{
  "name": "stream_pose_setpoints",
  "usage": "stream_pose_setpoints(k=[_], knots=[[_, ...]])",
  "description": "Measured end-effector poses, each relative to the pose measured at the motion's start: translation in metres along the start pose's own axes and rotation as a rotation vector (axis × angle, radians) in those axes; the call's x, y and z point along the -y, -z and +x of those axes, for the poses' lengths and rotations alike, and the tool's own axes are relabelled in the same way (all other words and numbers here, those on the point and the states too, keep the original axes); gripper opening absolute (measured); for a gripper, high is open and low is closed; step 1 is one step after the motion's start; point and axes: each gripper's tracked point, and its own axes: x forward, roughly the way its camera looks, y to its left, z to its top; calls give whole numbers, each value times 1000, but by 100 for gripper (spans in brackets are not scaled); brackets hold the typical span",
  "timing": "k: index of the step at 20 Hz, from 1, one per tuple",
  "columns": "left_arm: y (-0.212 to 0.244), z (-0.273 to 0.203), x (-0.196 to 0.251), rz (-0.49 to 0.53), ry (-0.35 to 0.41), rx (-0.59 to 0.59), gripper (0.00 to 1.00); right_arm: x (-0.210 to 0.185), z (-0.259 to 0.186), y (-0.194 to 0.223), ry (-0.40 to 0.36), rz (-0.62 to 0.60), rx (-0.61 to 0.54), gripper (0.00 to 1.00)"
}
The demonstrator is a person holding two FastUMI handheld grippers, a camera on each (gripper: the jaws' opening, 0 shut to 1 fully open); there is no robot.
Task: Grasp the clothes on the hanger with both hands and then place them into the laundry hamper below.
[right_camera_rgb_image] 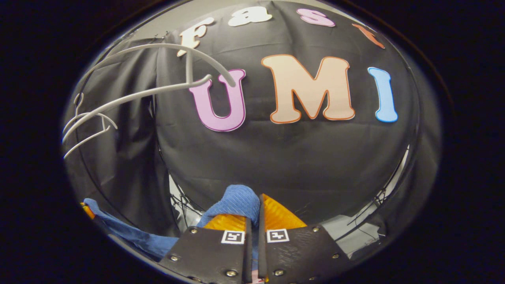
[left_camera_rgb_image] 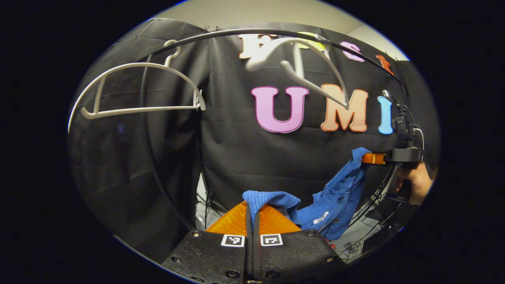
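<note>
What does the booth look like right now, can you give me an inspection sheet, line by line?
Surface: nothing seen.
Job's things: blue garment off the hangers, stretched between both grippers; two white hangers bare on the rail; hamper: nothing seen.
Clutter: nothing seen.
Grippers: left gripper jaws shut on the garment; right gripper likewise, a hand holding it.
Cables: dark cables hang near the right gripper.
Surroundings: black cloth wall.

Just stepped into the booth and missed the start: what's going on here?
A person is holding a blue garment stretched between two handheld grippers. The left gripper and the right gripper are each shut on a bunch of the cloth. It is off the white hangers, which hang bare on the rail above.
</note>
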Motion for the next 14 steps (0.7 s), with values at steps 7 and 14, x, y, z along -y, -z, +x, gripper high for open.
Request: stream_pose_setpoints(k=[7,14], knots=[[-7,27,52,-5,147,31,1,-31,-44,9,-9,15,-2,6],[-25,43,91,22,260,76,1,-70,-52,9,-45,37,-7,6]])
